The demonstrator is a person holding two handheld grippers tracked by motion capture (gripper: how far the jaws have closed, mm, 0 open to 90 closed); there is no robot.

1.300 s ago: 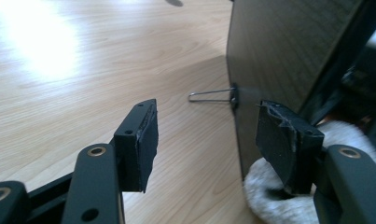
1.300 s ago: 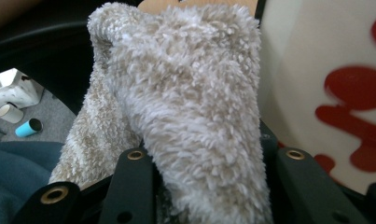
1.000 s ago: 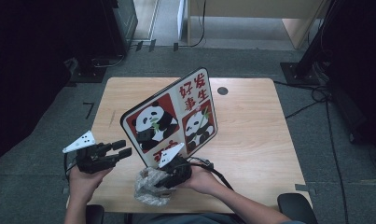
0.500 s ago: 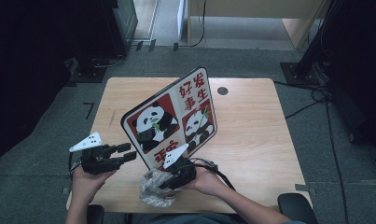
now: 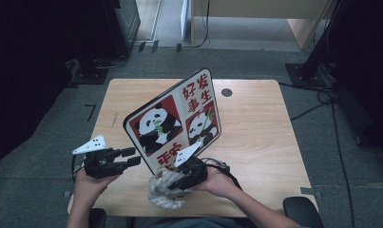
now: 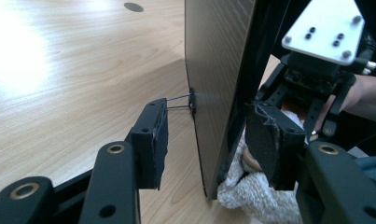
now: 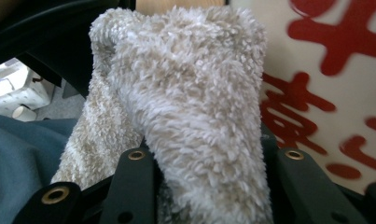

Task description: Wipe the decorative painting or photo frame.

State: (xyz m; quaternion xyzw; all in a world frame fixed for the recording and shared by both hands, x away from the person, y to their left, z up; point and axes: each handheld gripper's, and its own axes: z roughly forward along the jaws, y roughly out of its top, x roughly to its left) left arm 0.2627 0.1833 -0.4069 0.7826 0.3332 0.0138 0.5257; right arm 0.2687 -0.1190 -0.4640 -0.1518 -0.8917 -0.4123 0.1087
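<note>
A pale wooden bench [image 5: 255,137] stands on grey carpet [image 5: 51,142], with a dark round hole [image 5: 226,92] near its far edge. Dark equipment and cables [image 5: 322,95] ring the bench, and a light wooden cabinet sits beyond it.

A panda board [image 5: 172,123] stands tilted near the middle of the bench, its printed face toward the person, with red characters beside two panda pictures. In the left claw view the board [image 6: 218,84] is seen edge-on, its brown back to the left, a thin wire stand [image 6: 178,101] jutting from it.

The left claw [image 5: 127,157] hangs just left of the board's lower corner, jaws wide apart and holding nothing; in its own view [image 6: 209,140] the jaws straddle the board's edge without touching it.

The right claw [image 5: 179,180] is at the bench's near edge, below the board, clamped on a fluffy cream cloth [image 5: 165,190]. In its own view the cloth [image 7: 185,107] bulges up between the jaws and hides their tips; the board's red print [image 7: 316,93] lies just behind it.

The board's lower edge is hidden behind the right claw and cloth. The bench to the right of the board and behind it is bare; the near left corner is crowded by the left hand [image 5: 91,183].
</note>
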